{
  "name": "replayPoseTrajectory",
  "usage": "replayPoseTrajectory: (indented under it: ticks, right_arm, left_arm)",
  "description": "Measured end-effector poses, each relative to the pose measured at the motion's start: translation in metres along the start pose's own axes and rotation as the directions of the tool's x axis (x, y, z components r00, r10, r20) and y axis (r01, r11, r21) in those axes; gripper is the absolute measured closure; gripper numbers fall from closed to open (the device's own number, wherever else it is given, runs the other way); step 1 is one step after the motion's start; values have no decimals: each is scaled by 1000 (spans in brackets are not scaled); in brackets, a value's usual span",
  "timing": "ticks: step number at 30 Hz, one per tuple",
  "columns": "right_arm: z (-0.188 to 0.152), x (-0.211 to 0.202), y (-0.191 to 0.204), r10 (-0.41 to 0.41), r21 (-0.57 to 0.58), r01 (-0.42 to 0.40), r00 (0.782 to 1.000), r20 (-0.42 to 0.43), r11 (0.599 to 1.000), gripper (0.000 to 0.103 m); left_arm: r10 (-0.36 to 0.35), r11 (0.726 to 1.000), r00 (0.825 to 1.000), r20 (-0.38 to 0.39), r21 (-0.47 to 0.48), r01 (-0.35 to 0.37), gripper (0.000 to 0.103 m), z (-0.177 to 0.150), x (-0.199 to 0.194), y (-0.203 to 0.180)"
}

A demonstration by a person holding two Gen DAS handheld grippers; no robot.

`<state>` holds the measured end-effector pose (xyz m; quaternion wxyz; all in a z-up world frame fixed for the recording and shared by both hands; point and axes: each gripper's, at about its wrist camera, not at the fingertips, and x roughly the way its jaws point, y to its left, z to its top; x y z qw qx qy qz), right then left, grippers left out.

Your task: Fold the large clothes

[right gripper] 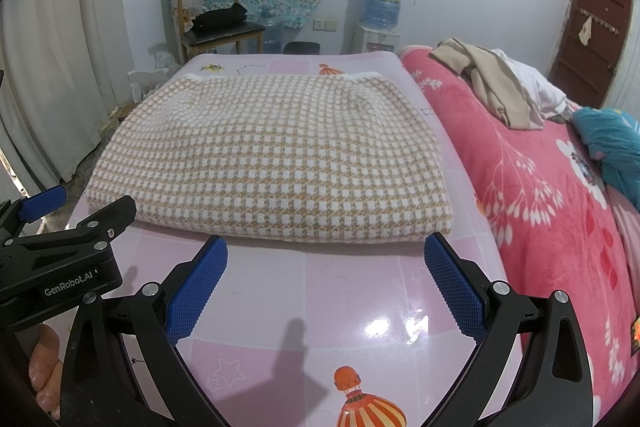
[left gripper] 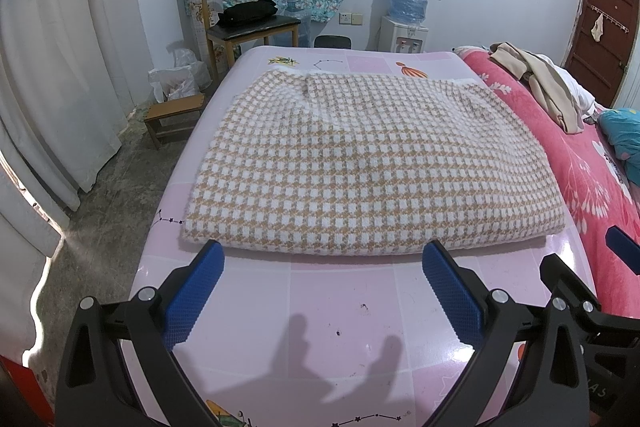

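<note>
Two hand-held grippers are hovering low in frame, jaws spread wide, gripping nothing: left hand-held gripper [left gripper: 320, 259] at lower left, right hand-held gripper [right gripper: 326, 251] beside it. Folded checked garment [left gripper: 360, 163] is lying mid-frame on the pink worktop [left gripper: 352, 307], just beyond the fingertips. Red blanket [right gripper: 540, 187] is sitting at right.

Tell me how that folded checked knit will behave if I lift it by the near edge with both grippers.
The checked knit looks thick and soft, so it will probably sag and unfold rather than lift flat. Its fuzzy surface should grip well in the blue fingers. On the glossy pink table it would likely slide easily when pushed.
</note>
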<state>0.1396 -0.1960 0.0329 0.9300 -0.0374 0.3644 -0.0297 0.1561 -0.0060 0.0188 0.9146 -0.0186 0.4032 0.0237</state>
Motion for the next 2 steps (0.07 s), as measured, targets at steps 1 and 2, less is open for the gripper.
replayPoseTrajectory:
  ticks: [1, 2]
  right_arm:
    - [0, 0, 0, 1, 0, -1, 1000, -1, 1000, 8]
    - [0, 0, 0, 1, 0, -1, 1000, 0, 1000, 8]
  left_arm:
    - [0, 1000, 1000, 0, -1, 0, 5, 0, 0, -1]
    - [-1, 1000, 1000, 0, -2, 1, 5, 0, 0, 0]
